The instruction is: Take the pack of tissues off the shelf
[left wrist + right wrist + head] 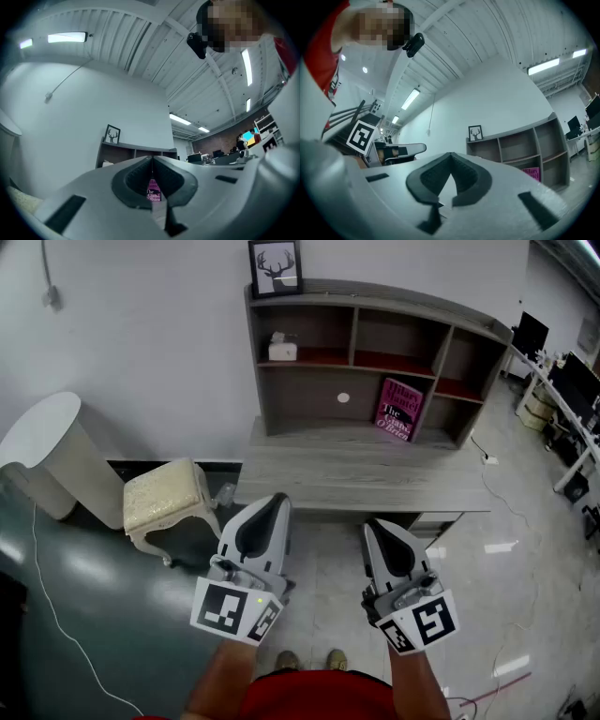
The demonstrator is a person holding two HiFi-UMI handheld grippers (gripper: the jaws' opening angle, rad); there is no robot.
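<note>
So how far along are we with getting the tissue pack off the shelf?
Done: nothing yet. The pack of tissues sits in the top-left compartment of the shelf.
In hand: nothing. The left gripper and right gripper are both shut and empty, held low in front of the desk.
Left: reach up, open a gripper, close on the pack and lift it off.

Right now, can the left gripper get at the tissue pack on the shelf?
Probably, with a reach: nothing stands before the tissue pack in its open compartment. The left gripper hangs short of the desk, jaws shut.
</note>
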